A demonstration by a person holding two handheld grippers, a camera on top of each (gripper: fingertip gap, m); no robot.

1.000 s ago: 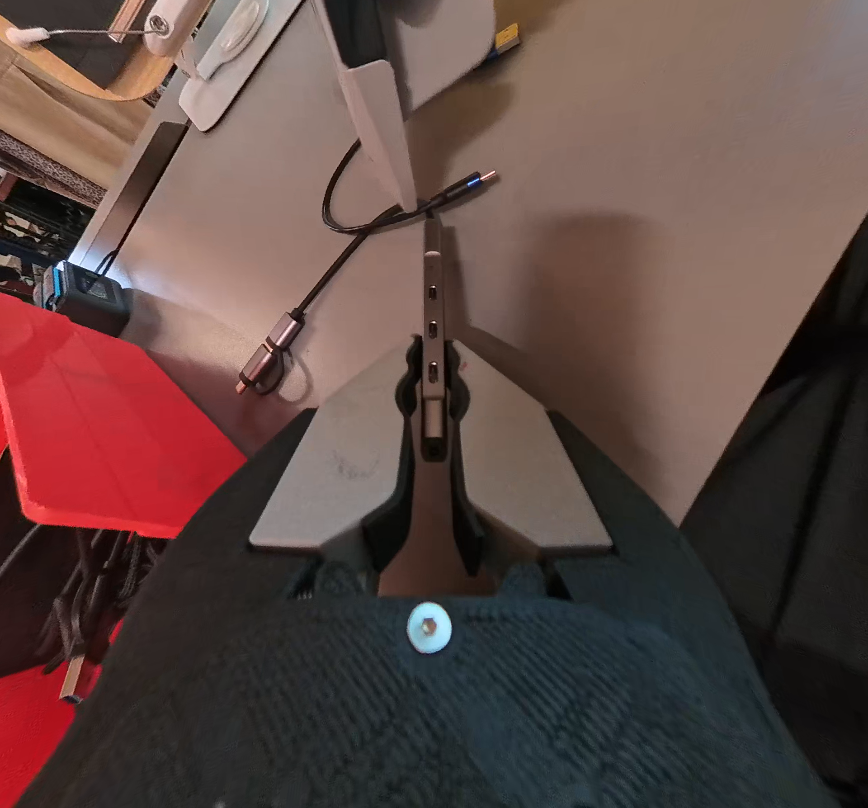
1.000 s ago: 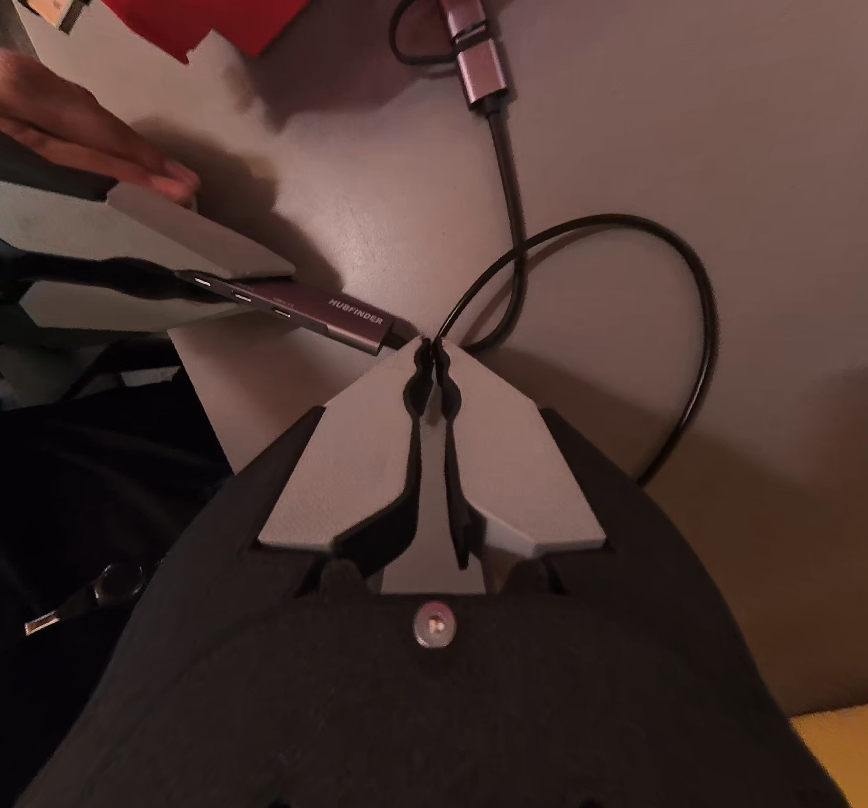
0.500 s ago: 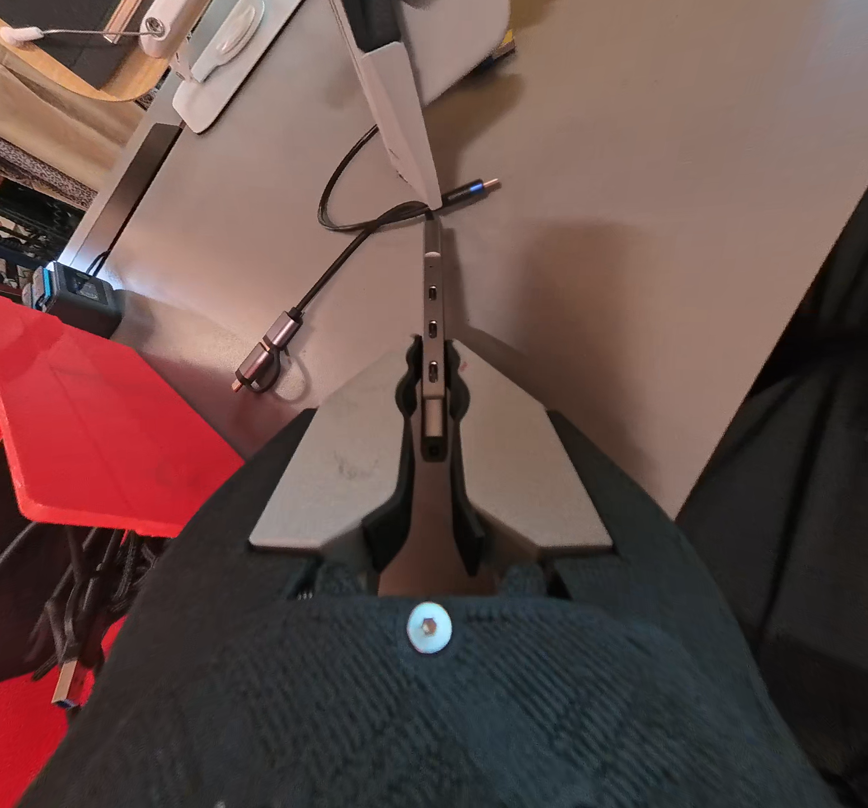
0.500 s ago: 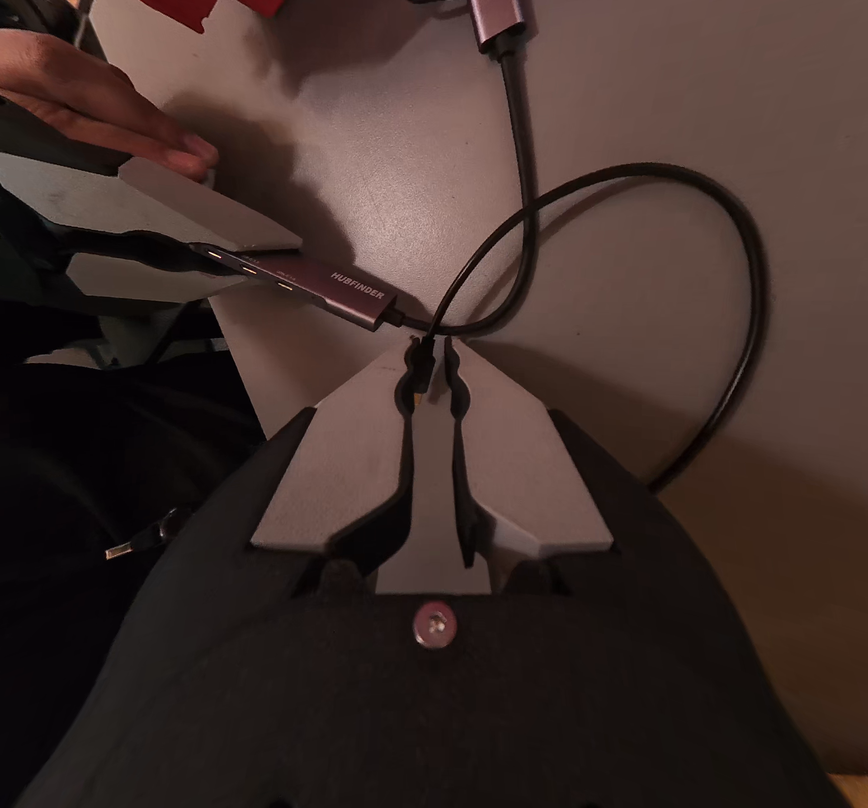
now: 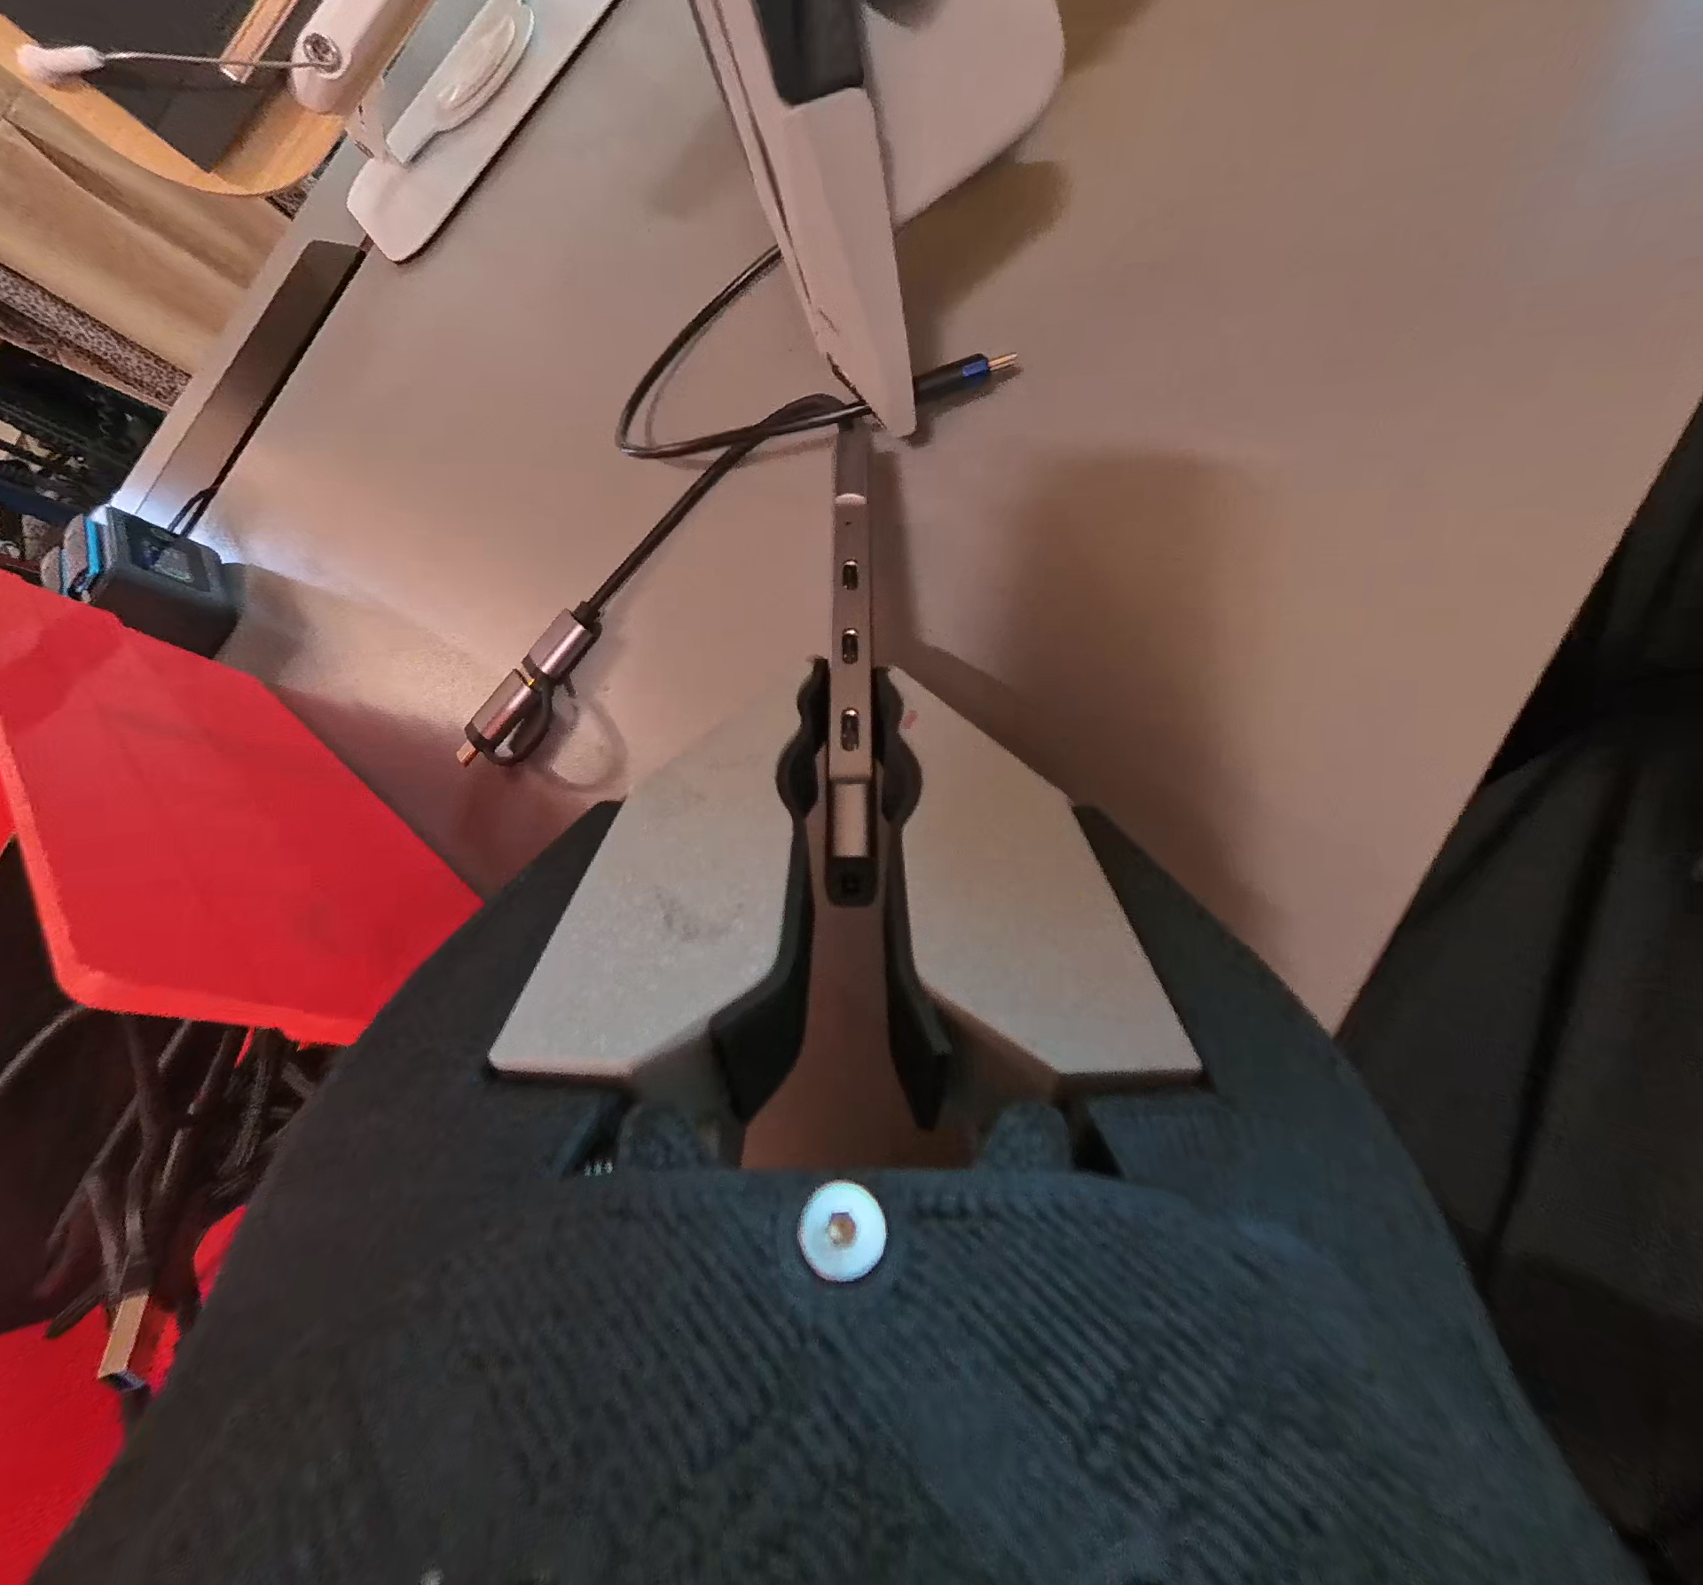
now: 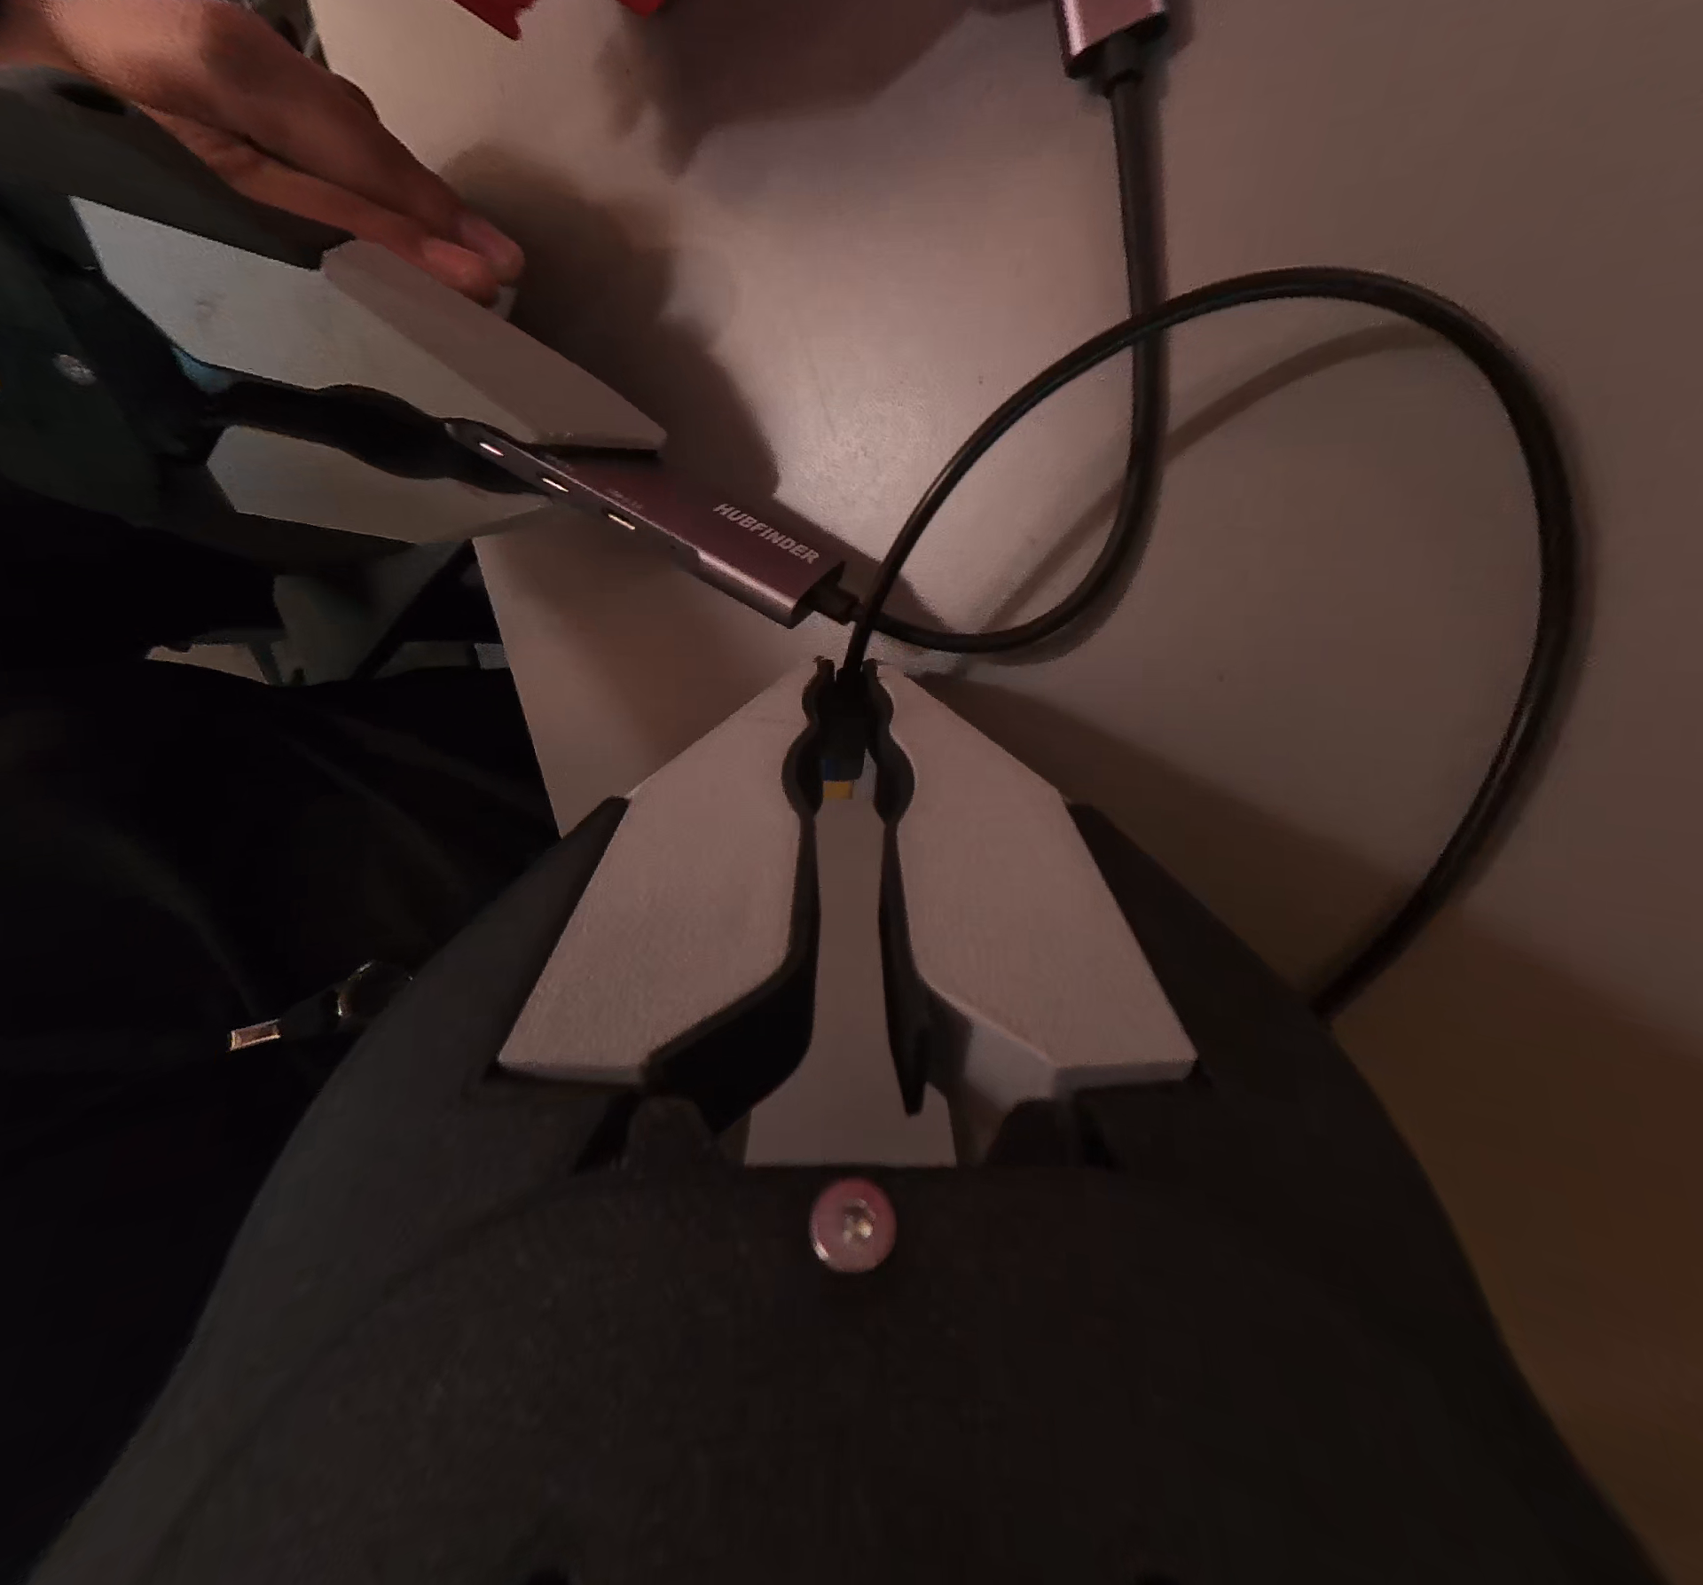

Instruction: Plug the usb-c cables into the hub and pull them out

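Observation:
My left gripper is shut on the slim grey hub, held edge-up over the grey table with its row of ports facing the camera. The hub's own black lead runs from its far end to a grey connector lying on the table. My right gripper is shut on the blue-banded USB-C plug of a second black cable, just off the hub's cabled end. In the left wrist view the right gripper comes down from above, and the plug's tip sticks out beside it.
A red bin stands at the table's left edge with loose cables below it. A small black device and a white lamp base sit at the far left. A hand rests on the left gripper.
The right gripper slid along the black cable toward its plug, opened slightly, then closed on the plug. The left gripper kept the hub still.

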